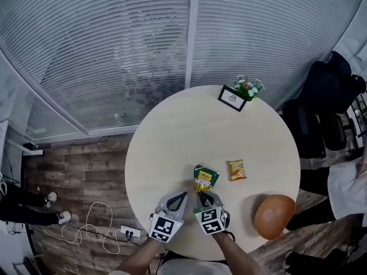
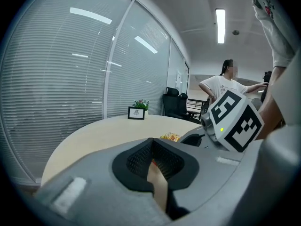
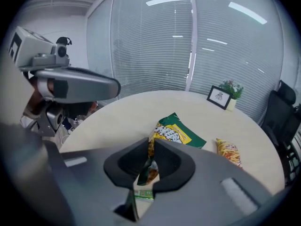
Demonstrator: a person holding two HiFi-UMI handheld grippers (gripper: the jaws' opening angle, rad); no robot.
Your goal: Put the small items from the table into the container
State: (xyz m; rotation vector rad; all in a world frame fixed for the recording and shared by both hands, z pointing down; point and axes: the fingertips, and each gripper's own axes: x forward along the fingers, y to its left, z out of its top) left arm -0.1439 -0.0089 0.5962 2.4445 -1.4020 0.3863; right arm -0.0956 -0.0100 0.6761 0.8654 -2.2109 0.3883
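Observation:
A green and yellow snack packet (image 1: 205,178) lies on the round table (image 1: 172,142) near its front edge. My right gripper (image 1: 202,194) is shut on the packet's near end; in the right gripper view the packet (image 3: 181,134) runs from between the pads out onto the table, and the right gripper (image 3: 151,144) pinches its crumpled edge. A small orange packet (image 1: 237,169) lies just right of it, also seen as the orange packet (image 3: 229,152). The orange-brown bowl (image 1: 274,216) sits at the front right. My left gripper (image 1: 182,195) hovers beside the right one, its tips together on nothing (image 2: 153,142).
A framed picture (image 1: 231,98) and a small potted plant (image 1: 249,87) stand at the table's far edge. Black office chairs (image 1: 321,113) and a person in white (image 1: 347,188) are at the right. A power strip with cables (image 1: 131,231) lies on the floor at the left.

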